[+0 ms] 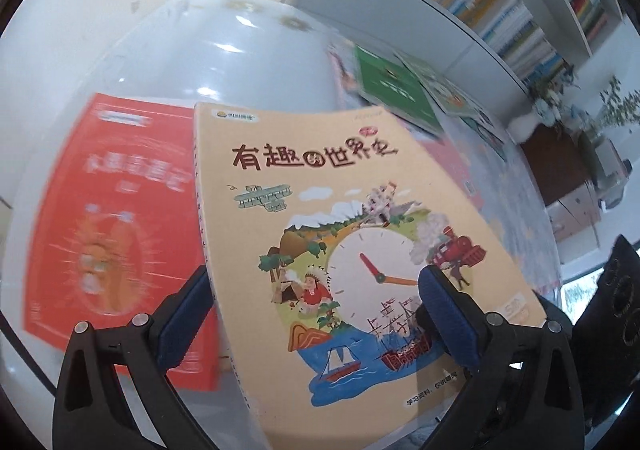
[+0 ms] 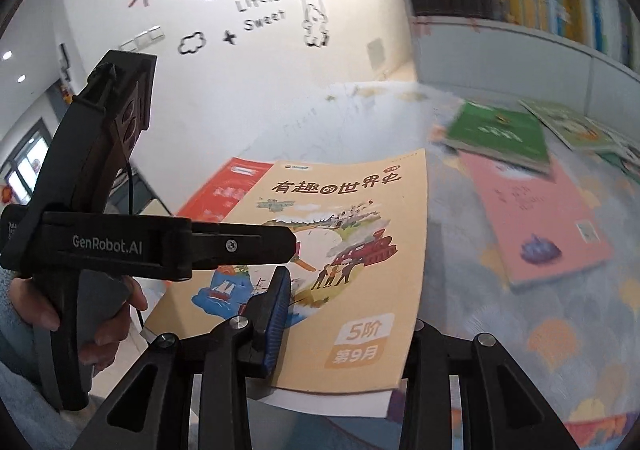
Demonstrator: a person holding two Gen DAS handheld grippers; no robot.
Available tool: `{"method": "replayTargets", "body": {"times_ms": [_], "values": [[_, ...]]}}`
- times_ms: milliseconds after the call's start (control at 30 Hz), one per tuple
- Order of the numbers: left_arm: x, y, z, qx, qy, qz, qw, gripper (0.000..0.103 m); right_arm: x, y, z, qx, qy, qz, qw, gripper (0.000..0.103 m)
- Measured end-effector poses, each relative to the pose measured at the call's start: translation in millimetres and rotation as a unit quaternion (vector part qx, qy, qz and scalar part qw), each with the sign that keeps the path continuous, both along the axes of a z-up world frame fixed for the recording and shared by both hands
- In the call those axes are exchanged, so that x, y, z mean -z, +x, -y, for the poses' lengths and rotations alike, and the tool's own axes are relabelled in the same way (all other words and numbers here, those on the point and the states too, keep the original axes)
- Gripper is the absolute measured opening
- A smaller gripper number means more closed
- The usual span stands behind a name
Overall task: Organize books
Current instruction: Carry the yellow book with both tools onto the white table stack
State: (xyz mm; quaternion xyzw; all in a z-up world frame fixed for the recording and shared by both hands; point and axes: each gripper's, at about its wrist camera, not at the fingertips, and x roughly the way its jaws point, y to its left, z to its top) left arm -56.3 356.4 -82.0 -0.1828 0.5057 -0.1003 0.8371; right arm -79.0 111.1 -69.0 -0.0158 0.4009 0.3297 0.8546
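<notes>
Tan clock-cover book (image 1: 352, 250) was up off table (image 2: 520, 310), tilted, gripped by both tools. Left gripper (image 1: 316, 314) clamped its near edge, one pad on cover, other under spine side. Right gripper (image 2: 340, 322) pinched near right corner. Red book (image 1: 120, 217) lay left underneath; pink book (image 2: 536, 217) and green book (image 2: 500, 133) farther right.

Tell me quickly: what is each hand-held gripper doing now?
Left hand-held gripper: closed on the tan paperback book with clock picture.
Right hand-held gripper: closed on the same book.
</notes>
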Motion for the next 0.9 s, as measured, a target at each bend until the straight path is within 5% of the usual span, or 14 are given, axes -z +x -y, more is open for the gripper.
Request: {"method": "replayTargets", "body": {"times_ms": [167, 333, 500, 700, 767, 900], "values": [[-2.2, 0.8, -41.5, -0.053, 0.028, 0.001, 0.9982, 0.099, -9.7, -6.8, -47.5, -0.054, -0.007, 0.05, 0.997, 0.035], [1.2, 6.9, -73.3, -0.084, 0.049, -0.002, 0.9952, 0.099, 0.0, -12.2, -97.0, -0.104, 0.0, 0.05, 0.993, 0.035], [7.2, 12.5, -87.4, -0.102, 0.062, -0.011, 0.9928, 0.099, 11.5, -6.9, -123.7, -0.095, -0.002, 0.039, 0.995, 0.035], [13.1, 18.7, -89.3, -0.081, 0.065, -0.013, 0.9945, 0.094, 29.2, 13.7, -139.8, -0.079, -0.008, -0.019, 0.997, 0.038], [7.3, 22.5, -79.7, -0.062, 0.077, 0.0, 0.9951, 0.094, 40.9, 13.6, -150.7, -0.087, -0.045, -0.033, 0.995, 0.038], [6.9, 32.0, -60.0, -0.035, 0.115, 0.001, 0.9928, 0.094, 50.4, 11.9, -157.8, -0.107, -0.034, -0.054, 0.992, 0.042]]}}
